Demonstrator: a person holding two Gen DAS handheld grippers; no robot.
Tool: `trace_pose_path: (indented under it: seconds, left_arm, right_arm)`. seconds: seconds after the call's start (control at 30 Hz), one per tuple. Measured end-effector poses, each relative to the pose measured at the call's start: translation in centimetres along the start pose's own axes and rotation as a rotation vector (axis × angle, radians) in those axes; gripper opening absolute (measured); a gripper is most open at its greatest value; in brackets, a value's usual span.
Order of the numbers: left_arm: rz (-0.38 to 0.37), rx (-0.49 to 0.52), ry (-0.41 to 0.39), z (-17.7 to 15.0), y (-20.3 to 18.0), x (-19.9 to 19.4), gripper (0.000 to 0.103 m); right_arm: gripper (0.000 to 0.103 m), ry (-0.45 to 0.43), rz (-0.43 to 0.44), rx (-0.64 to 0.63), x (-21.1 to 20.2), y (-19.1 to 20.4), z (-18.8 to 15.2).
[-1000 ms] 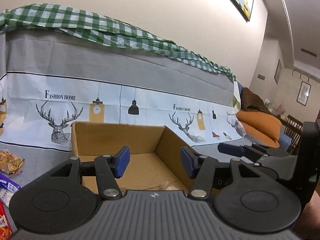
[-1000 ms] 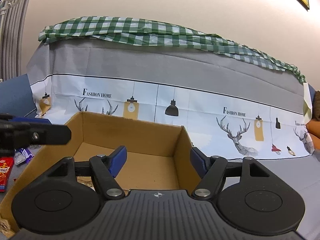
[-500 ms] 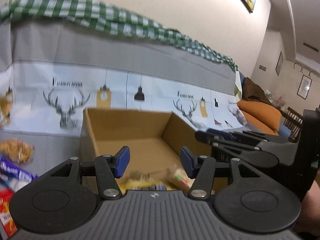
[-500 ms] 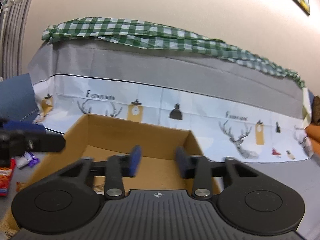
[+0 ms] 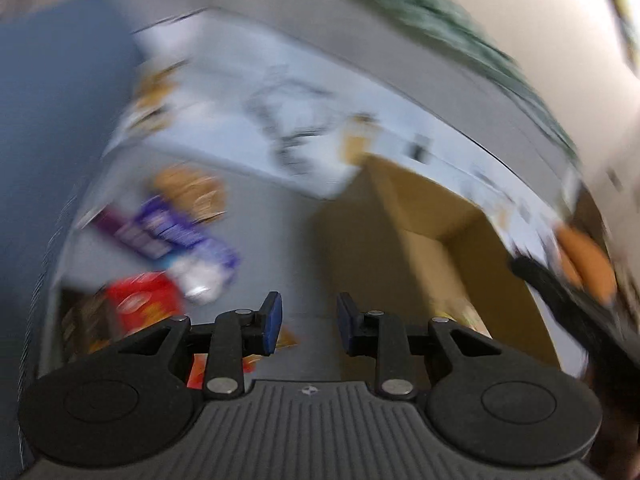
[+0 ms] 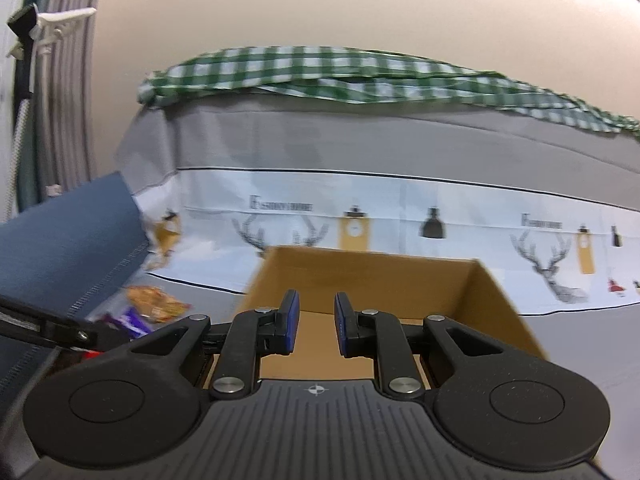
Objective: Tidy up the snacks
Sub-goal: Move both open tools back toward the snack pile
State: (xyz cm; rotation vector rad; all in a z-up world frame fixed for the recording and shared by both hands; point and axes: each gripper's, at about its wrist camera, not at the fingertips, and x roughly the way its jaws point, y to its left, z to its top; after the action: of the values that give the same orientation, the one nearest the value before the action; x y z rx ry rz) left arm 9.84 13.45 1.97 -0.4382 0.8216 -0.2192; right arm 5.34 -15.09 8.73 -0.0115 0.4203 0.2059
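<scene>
Hovering my empty, parted left gripper (image 5: 309,322) over the snack packets (image 5: 168,232). They look light and crinkly; I'd pinch an edge. My right gripper (image 6: 316,322) holds nothing, narrowly parted.

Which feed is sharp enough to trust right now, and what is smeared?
Left wrist view: heavy motion blur; the snack packs and box are smeared, with only the left gripper crisp. Right wrist view: much sharper; the box and checked cloth read clearly, with slight softness on the printed lettering. Both views show fisheye bending at the edges.
</scene>
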Motion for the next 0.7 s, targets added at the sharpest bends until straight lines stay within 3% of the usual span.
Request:
trace_pose_path:
  seconds: [0.23, 0.37, 0.43, 0.7]
  left_arm:
    - [0.233, -0.235, 0.022, 0.0, 4.8, 0.5, 0.042]
    - [0.386, -0.25, 0.056, -0.2, 5.5, 1.1, 0.076]
    - [0.445, -0.238, 0.07, -0.3, 5.8, 1.5, 0.077]
    - [0.516, -0.266, 0.149, -0.8, 6.6, 3.4, 0.077]
  right_arm:
    - [0.02, 0.09, 0.141, 0.073, 2.1, 4.4, -0.8]
    - [0.02, 0.121, 0.201, 0.042, 3.3, 8.1, -1.5]
    - [0.02, 0.137, 0.226, 0.019, 3.8, 9.7, -1.8]
    - [0.021, 0.315, 0.208, -0.016, 7.0, 12.8, -4.0]
